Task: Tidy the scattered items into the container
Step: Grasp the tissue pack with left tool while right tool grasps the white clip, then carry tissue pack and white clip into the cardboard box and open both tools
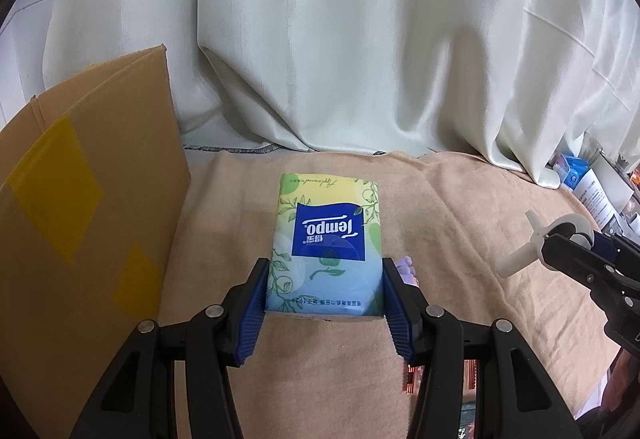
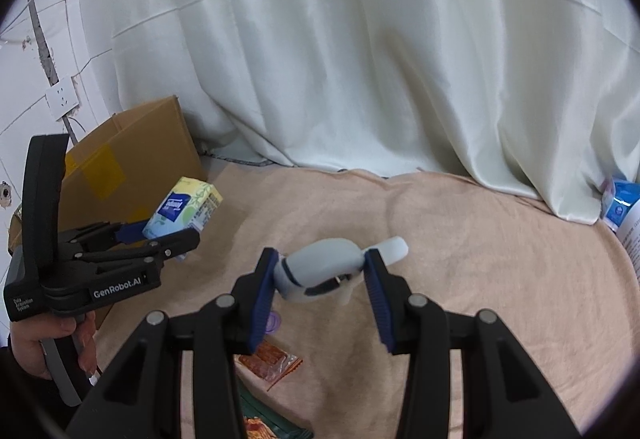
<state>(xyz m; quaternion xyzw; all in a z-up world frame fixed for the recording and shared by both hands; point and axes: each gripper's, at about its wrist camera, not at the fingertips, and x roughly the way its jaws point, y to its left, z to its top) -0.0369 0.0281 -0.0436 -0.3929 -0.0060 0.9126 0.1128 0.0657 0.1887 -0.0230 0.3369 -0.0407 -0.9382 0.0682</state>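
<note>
Writing: the tissue pack (image 1: pixel 326 245) carries a blue panel with "Tempo" in white and two Chinese characters beside it; small print along its near edge is too fine to read. The left gripper (image 2: pixel 170 233) body reads "GenRobot.AI".
Tissue pack: a soft plastic-wrapped block, yellow fading to pale blue-green, printed with leafy sprigs; held clear of the blanket, just beside the cardboard box (image 1: pixel 86 207).
Left gripper: (image 1: pixel 325 305) closed partway, its ribbed blue pads pressing both long sides of the tissue pack.
Right gripper: (image 2: pixel 320 293) closed around a small white handheld fan (image 2: pixel 320 269), pads against its smooth rounded body, one blade sticking out beyond the fingers.
Cardboard box: brown corrugated, flaps up, patched with yellow tape, standing at the left edge of the blanket (image 2: pixel 460 259).
Blanket: peach, fleecy, rumpled.
Loose items: an orange-patterned clear sachet (image 2: pixel 272 359) and a small lilac piece (image 2: pixel 274 321) lie on the blanket under the right gripper.
Backdrop: off-white curtain (image 1: pixel 360 39) in heavy folds.
Person: a hand (image 2: pixel 52 339) grips the left gripper's handle.
</note>
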